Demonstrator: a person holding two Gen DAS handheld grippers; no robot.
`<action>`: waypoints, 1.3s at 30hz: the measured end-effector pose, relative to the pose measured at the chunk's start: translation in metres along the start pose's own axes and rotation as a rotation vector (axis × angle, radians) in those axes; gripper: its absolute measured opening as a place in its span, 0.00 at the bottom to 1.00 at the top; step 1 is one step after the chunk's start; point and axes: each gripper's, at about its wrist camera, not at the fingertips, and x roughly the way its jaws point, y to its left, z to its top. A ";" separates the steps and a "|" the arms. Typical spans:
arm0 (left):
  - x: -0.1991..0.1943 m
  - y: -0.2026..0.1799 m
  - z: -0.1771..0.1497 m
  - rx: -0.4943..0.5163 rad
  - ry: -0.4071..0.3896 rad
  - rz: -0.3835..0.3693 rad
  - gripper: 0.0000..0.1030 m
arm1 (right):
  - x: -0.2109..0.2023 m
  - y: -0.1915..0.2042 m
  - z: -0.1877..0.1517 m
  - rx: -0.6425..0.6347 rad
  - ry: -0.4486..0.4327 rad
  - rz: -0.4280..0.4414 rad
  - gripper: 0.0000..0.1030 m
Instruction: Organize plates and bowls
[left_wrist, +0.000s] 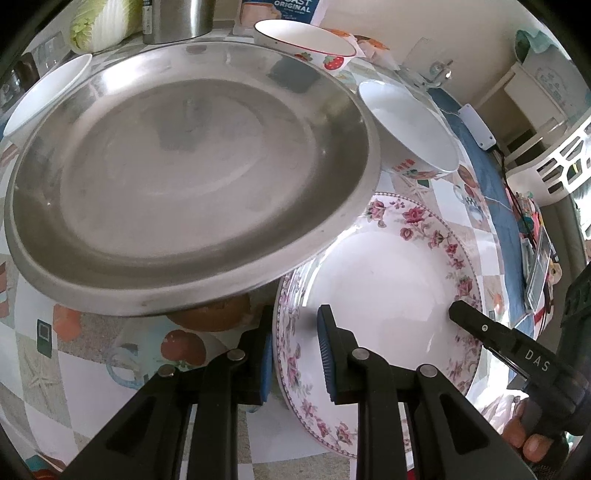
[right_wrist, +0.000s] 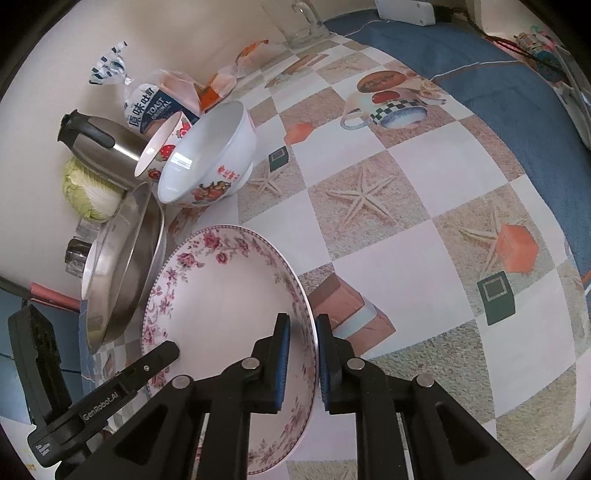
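Floral-rimmed plate (right_wrist: 229, 295) on checkered tablecloth (right_wrist: 424, 221), gripped on two opposite edges. Left gripper (left_wrist: 295, 354) clamped over near-left rim, blue pads either side of edge; seen in right wrist view as black finger lying on plate's left rim. Right gripper (right_wrist: 300, 358) pinching right rim between blue pads, jaws nearly together on the thin edge. Stainless steel plate (left_wrist: 184, 184) just left of floral plate, its rim overlapping floral plate in left wrist view. White bowl with red print (right_wrist: 210, 155) behind, strawberry bowl (right_wrist: 166, 147) beside it. Metal kettle (right_wrist: 99, 144), napa cabbage (right_wrist: 88, 192), toast bag (right_wrist: 151, 107) along wall.
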 end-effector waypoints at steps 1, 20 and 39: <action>0.000 0.000 0.000 0.001 0.001 -0.003 0.22 | -0.001 0.000 0.000 -0.001 -0.003 -0.001 0.15; -0.013 -0.003 0.000 0.044 -0.010 -0.023 0.22 | -0.018 0.002 -0.005 -0.021 -0.042 -0.005 0.15; -0.050 -0.016 0.002 0.111 -0.097 -0.063 0.22 | -0.049 0.011 -0.006 -0.045 -0.128 -0.014 0.15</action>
